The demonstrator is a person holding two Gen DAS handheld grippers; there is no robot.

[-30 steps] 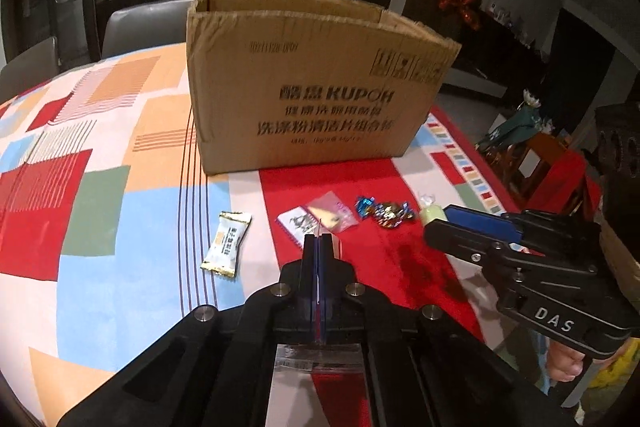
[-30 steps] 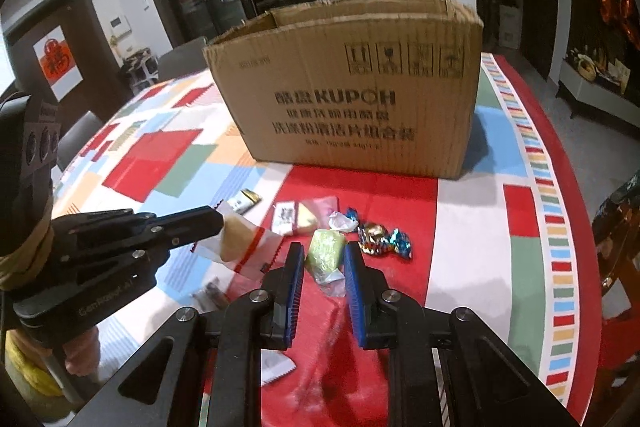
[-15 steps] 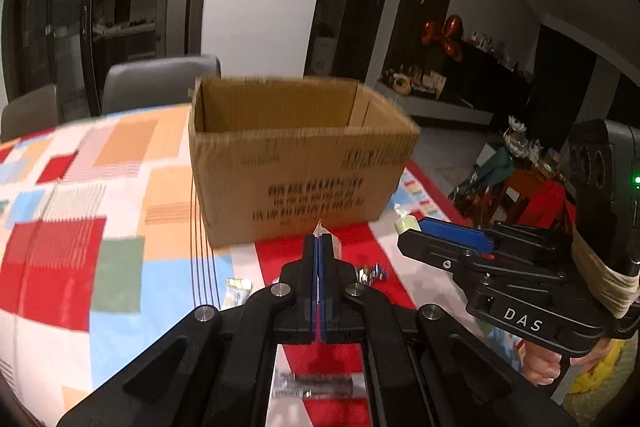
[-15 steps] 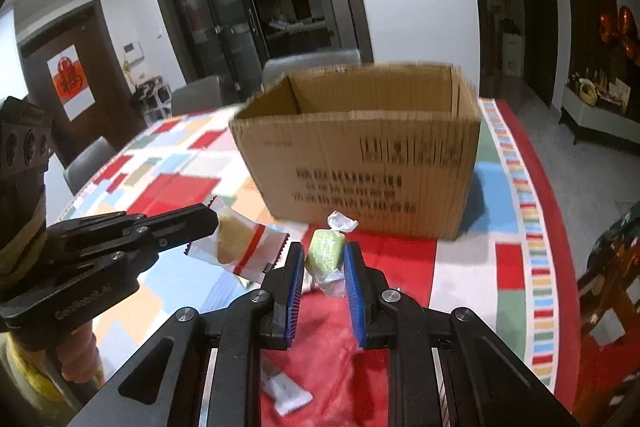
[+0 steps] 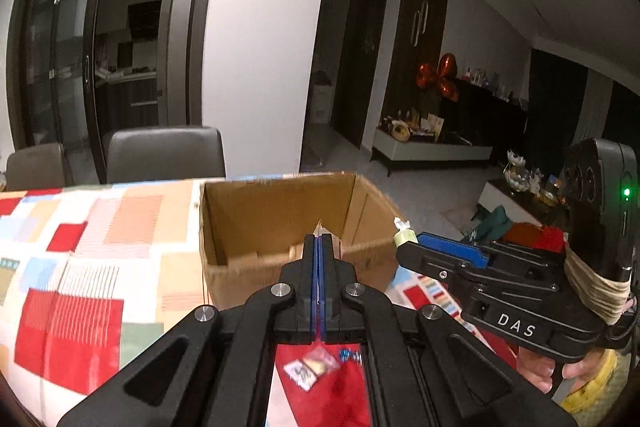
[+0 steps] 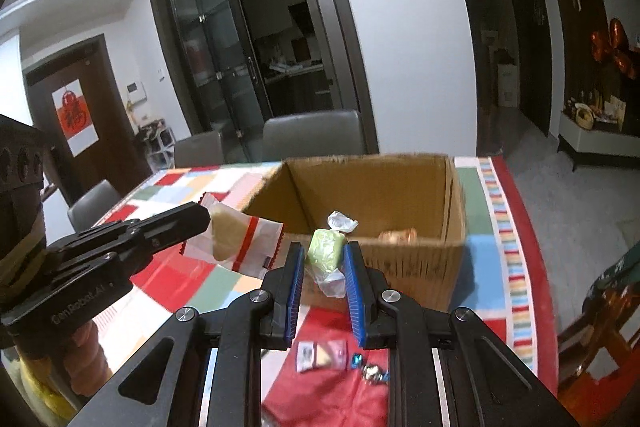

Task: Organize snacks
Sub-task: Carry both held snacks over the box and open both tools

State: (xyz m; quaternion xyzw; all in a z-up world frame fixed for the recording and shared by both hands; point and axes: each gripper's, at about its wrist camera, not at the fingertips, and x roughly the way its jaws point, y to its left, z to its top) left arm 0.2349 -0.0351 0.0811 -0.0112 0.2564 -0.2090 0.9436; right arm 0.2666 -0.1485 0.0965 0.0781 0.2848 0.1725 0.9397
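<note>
An open cardboard box [image 5: 304, 267] [image 6: 400, 267] stands on the patchwork tablecloth. My left gripper [image 5: 319, 239] is shut on a flat white-and-red snack packet [image 6: 236, 239], held edge-on in its own view, level with the box's near rim. My right gripper [image 6: 323, 259] is shut on a green wrapped candy [image 6: 324, 251], raised in front of the box's near wall; it shows in the left wrist view [image 5: 404, 237] too. A snack [image 6: 398, 235] lies inside the box.
A small clear packet [image 6: 322, 353] [image 5: 310, 371] and shiny blue-wrapped candies [image 6: 372, 373] [image 5: 350, 354] lie on the red cloth below the grippers. Grey chairs [image 6: 314, 141] stand behind the table [image 5: 80, 267]. The table edge runs at right [image 6: 532, 267].
Both grippers have risen from the tabletop with their snacks and moved toward the box; its open top and inside now show.
</note>
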